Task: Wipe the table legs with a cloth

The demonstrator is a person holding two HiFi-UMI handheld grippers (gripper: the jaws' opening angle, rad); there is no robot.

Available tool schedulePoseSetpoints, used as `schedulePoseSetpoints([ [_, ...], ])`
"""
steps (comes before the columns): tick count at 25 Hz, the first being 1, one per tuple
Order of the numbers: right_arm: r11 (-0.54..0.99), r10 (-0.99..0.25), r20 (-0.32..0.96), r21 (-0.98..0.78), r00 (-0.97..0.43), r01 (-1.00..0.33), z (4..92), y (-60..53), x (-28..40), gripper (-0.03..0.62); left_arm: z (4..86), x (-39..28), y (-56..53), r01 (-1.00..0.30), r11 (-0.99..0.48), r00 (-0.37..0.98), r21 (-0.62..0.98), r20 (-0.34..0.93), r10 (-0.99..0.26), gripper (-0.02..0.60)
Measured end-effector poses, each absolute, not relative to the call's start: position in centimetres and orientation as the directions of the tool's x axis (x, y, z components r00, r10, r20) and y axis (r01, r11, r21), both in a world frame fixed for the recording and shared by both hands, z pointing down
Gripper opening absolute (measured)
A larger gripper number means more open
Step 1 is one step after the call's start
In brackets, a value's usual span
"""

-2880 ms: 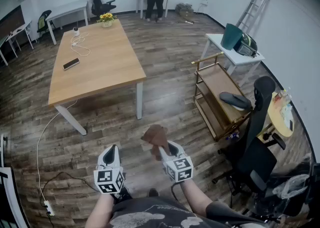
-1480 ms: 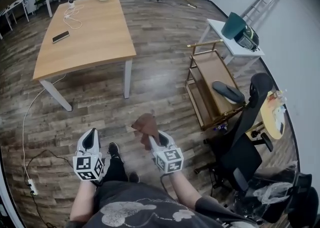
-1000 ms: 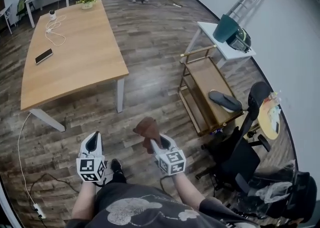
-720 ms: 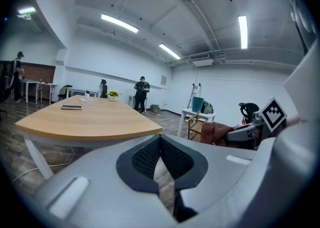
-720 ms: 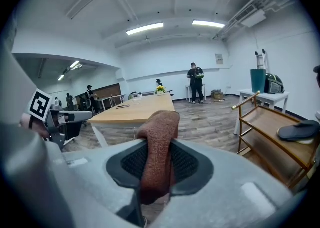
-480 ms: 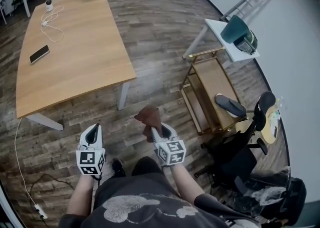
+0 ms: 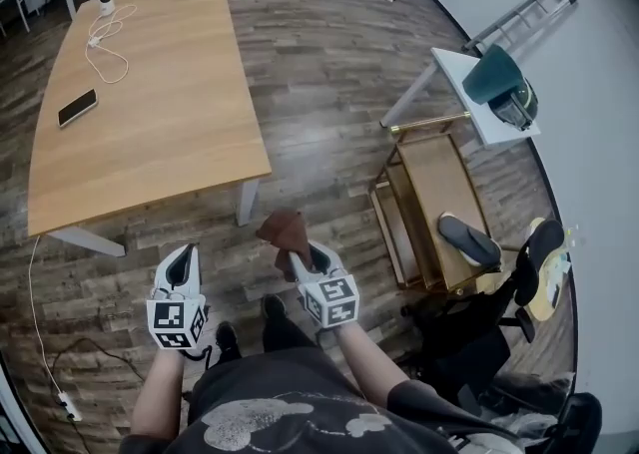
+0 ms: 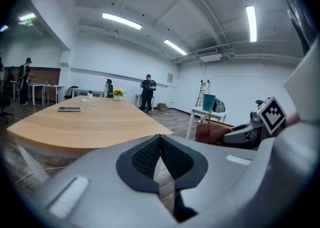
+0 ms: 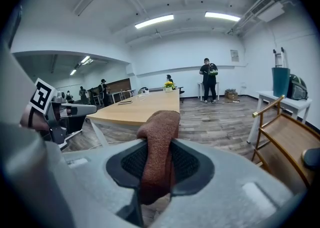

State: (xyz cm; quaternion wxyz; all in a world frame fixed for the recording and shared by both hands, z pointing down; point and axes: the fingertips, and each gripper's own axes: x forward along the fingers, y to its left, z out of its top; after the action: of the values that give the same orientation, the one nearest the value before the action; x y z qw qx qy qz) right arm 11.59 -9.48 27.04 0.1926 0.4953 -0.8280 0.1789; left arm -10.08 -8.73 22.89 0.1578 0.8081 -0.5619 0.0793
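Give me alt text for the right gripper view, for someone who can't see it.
The right gripper is shut on a brown cloth that sticks up between its jaws. Beyond stand a long wooden table, a gold-framed cart at right, and a person far off.

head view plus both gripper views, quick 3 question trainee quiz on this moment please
1. True or false: the left gripper holds the cloth.
2. Which of these lies on the wooden table? A. phone B. helmet C. ladder
3. Short answer: is the cloth touching the nearest table leg?

Key: 1 false, its jaws are together on nothing; 2 A; 3 no, they are apart.
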Motion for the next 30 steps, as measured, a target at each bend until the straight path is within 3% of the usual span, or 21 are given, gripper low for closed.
schedulePoseSetpoints([
  [9, 0.593, -0.616, 0.544, -0.156, -0.57, -0.79, 31.2, -13.9, 12.7, 0.092, 23.8, -7.5, -13.1, -0.976, -0.183, 0.211, 0.116, 0.318, -0.924, 0.018],
  [14, 0.639, -0.586, 0.537, -0.155, -0.607, -0.754, 33.5, -15.8, 11.0, 0.092, 26.3, -6.8, -15.0, -0.975, -0.184, 0.216, 0.129, 0.312, -0.925, 0.018],
  [20, 0.62, -0.626, 0.511, -0.13, -0.588, -0.774, 38.7, -16.8, 10.3, 0.092, 33.3, -7.1, -14.6, -0.973, -0.19, 0.223, 0.128, 0.337, -0.915, 0.018],
  [30, 0.592, -0.727, 0.351, -0.115, -0.59, -0.798, 41.6, -21.3, 8.4, 0.094, 39.0, -8.7, -18.3, -0.972, -0.206, 0.228, 0.111, 0.251, -0.941, 0.018],
])
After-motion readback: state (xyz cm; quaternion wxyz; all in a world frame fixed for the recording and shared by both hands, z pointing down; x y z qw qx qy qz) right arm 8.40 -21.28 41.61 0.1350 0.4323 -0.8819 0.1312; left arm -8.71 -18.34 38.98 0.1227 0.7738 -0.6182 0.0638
